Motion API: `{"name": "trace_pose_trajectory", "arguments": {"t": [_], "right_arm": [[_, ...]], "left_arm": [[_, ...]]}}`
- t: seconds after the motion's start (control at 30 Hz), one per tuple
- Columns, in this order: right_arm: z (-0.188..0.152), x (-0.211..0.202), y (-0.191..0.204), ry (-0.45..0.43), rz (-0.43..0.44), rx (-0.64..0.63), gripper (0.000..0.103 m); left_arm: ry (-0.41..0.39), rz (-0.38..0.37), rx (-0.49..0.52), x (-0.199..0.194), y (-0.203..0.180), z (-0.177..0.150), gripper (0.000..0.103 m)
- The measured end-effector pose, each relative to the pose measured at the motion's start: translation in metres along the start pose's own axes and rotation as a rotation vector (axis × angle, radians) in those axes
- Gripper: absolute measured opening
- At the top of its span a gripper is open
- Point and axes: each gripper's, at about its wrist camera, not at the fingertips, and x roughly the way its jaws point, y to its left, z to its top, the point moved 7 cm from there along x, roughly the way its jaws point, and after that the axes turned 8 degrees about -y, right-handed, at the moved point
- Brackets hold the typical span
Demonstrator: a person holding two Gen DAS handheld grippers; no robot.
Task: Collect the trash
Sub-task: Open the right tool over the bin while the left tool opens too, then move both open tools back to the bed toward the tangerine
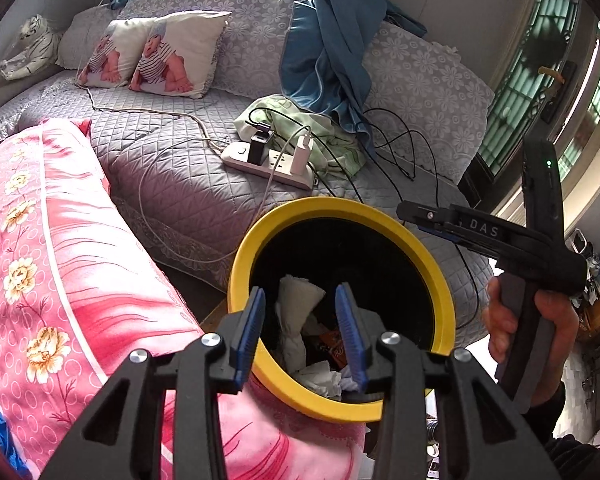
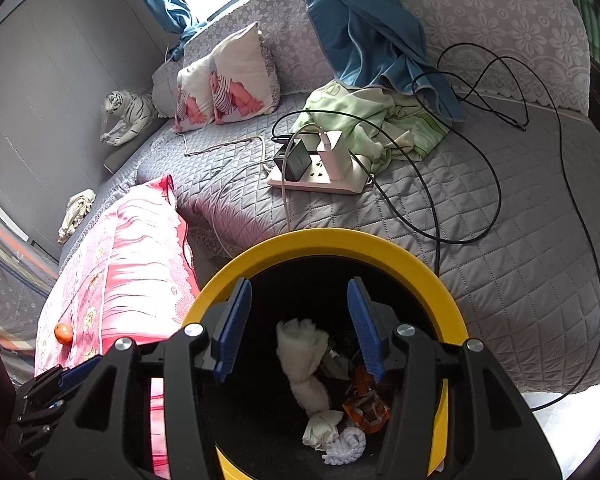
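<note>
Here, trash (image 2: 304,364) lies binned below both parted grippers (image 2: 298,330).

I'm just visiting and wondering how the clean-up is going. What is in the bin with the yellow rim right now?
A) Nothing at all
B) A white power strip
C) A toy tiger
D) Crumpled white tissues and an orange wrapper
D: the right wrist view looks straight down into the bin, where crumpled white tissues and an orange wrapper lie on its dark bottom.
</note>
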Motion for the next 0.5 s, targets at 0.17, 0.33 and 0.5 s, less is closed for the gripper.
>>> {"name": "trace_pose_trajectory", "arguments": {"t": [0.17, 0.33, 0.5], "right_arm": [[0.002, -0.004, 0.017, -0.006, 0.030, -0.026, 0.048], [0.002, -0.009, 0.049, -0.005, 0.069, -0.079, 0.048], [-0.001, -0.006, 0.090, 0.012, 0.111, -0.140, 0.048]], "left_arm": [[-0.047, 0.027, -0.010, -0.023, 0.012, 0.013, 0.035], [-0.102, 0.050, -0.018, -0.055, 0.029, 0.024, 0.035], [-0.144, 0.097, -0.026, -0.088, 0.052, 0.027, 0.035]]}}
